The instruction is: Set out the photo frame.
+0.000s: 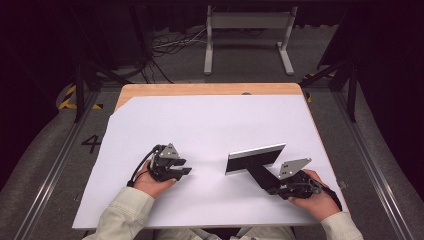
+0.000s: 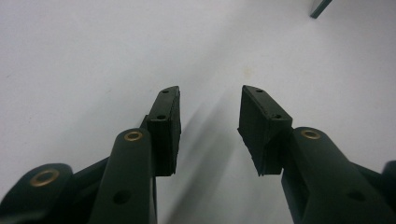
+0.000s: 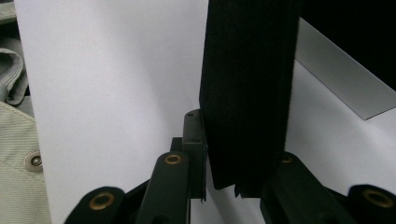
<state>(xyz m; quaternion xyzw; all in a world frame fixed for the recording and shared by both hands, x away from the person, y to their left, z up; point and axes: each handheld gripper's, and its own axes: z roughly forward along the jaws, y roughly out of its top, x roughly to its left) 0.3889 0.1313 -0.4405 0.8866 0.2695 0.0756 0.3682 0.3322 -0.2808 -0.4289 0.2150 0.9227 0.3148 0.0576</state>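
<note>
A flat panel [image 1: 255, 157] with a silver-grey face [image 3: 341, 74] stands tilted on the white sheet [image 1: 210, 120], right of centre. A black layered flap [image 1: 256, 173] runs from it back toward me. My right gripper [image 1: 272, 186] is shut on that flap [image 3: 247, 70]; in the right gripper view [image 3: 238, 140] the left pad [image 3: 195, 140] lies against it and the flap hides the other pad. My left gripper [image 1: 186, 171] rests on the sheet at the left, apart from the panel. Its jaws [image 2: 210, 93] stand open with bare sheet between them.
The white sheet covers most of a wooden table [image 1: 200, 89]. Behind the table are a grey metal stand [image 1: 247, 30] and loose cables [image 1: 170, 42] on the floor. My pale sleeve [image 3: 14, 140] lies beside the right gripper.
</note>
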